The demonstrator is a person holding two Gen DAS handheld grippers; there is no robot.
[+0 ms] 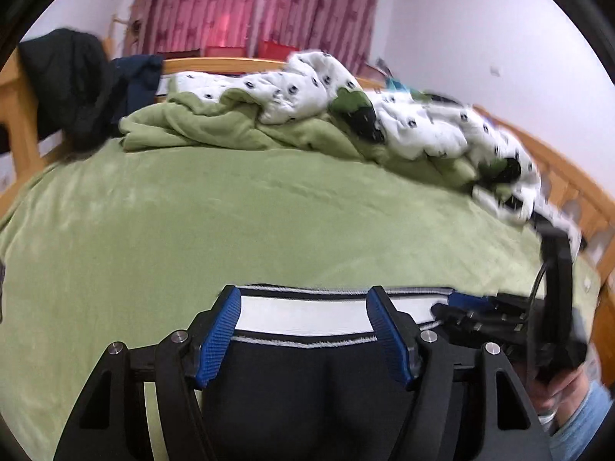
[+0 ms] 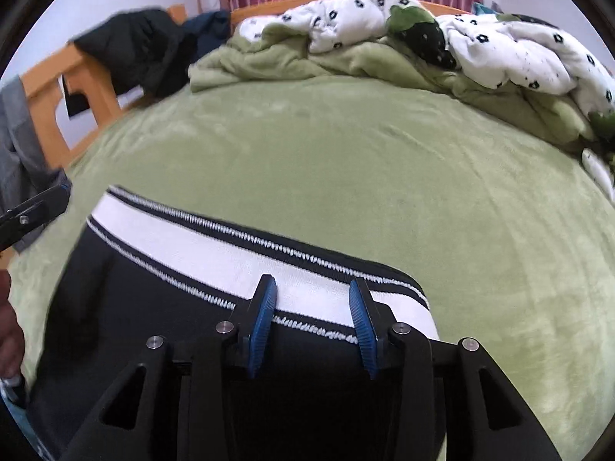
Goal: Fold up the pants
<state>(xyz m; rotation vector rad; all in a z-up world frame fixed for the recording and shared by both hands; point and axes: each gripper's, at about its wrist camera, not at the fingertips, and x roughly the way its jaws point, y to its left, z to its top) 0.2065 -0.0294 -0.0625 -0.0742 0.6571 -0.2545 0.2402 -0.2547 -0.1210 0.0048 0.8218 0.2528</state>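
Black pants (image 1: 303,392) with a white, black-striped waistband (image 1: 303,317) lie on the green bed cover, waistband away from me. My left gripper (image 1: 303,307) is open, its blue pads (image 1: 223,338) spread over the waistband's left part. My right gripper (image 2: 313,292) is open over the waistband (image 2: 184,238) near its right end, above the black fabric (image 2: 127,299). The right gripper also shows at the right of the left wrist view (image 1: 499,311). The left gripper's tip shows at the left edge of the right wrist view (image 2: 34,211). Neither clamps cloth visibly.
A green bed cover (image 1: 269,211) spreads ahead. A rumpled white patterned quilt (image 1: 403,123) and green blanket (image 1: 200,123) lie at the far side. Dark clothes (image 1: 73,88) hang on the wooden bed frame (image 1: 19,123) at left. Pink curtains (image 1: 253,4) hang behind.
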